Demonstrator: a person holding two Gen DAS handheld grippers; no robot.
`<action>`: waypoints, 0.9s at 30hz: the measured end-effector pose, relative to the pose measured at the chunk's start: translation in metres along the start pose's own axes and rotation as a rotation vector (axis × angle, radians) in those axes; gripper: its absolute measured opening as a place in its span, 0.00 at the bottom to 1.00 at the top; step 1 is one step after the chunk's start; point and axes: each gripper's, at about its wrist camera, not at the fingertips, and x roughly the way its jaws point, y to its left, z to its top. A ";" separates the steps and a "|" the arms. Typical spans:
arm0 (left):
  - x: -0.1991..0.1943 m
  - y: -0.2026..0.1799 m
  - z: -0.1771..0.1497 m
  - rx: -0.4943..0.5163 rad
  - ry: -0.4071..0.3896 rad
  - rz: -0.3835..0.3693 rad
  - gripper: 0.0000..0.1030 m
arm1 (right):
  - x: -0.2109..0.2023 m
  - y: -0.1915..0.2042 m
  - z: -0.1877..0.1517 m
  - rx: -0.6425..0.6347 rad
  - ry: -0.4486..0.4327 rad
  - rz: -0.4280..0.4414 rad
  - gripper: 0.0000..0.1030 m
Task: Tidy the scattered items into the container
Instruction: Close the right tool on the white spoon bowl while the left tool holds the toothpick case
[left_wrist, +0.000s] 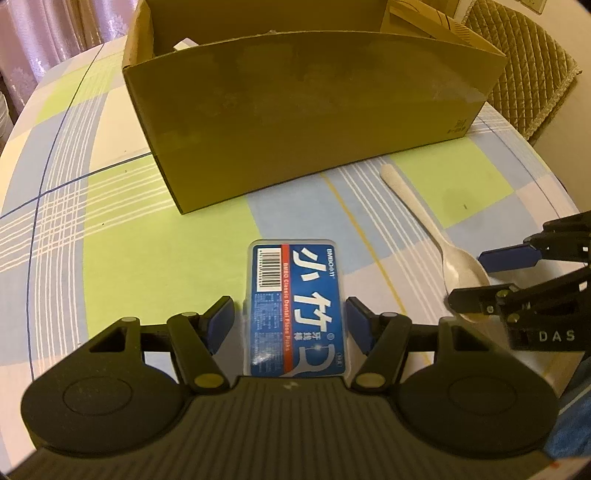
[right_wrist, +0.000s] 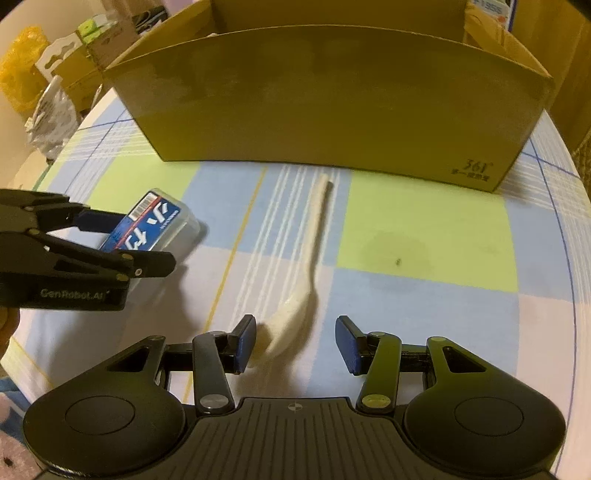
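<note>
A blue-labelled clear floss pick box (left_wrist: 295, 288) sits between the pads of my left gripper (left_wrist: 291, 321), which is shut on its long sides just above the checked tablecloth. From the right wrist view the floss pick box (right_wrist: 162, 218) shows in the left gripper (right_wrist: 133, 240) at the left. A cream plastic spoon (right_wrist: 317, 229) lies on the cloth with its handle toward the open cardboard box (right_wrist: 332, 103). Its bowl lies between the fingers of my right gripper (right_wrist: 295, 339), which is open, and the pads do not touch it. In the left wrist view the spoon (left_wrist: 417, 210), the right gripper (left_wrist: 487, 277) and the cardboard box (left_wrist: 295, 110) also show.
The round table's checked cloth (left_wrist: 110, 240) runs to an edge at left and right. A quilted chair back (left_wrist: 524, 66) stands behind the box at the right. Bags and cartons (right_wrist: 55, 92) crowd the floor beyond the table's left. Something white (left_wrist: 183, 44) lies inside the box.
</note>
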 end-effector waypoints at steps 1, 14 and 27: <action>0.000 0.001 0.000 -0.003 -0.001 -0.001 0.60 | 0.000 0.001 0.001 -0.007 -0.004 0.000 0.45; -0.002 0.001 -0.002 -0.001 -0.004 -0.006 0.60 | 0.004 0.000 0.004 -0.028 0.003 -0.041 0.39; -0.001 0.002 -0.002 -0.015 0.003 -0.018 0.60 | 0.000 0.003 0.005 -0.060 -0.020 -0.063 0.27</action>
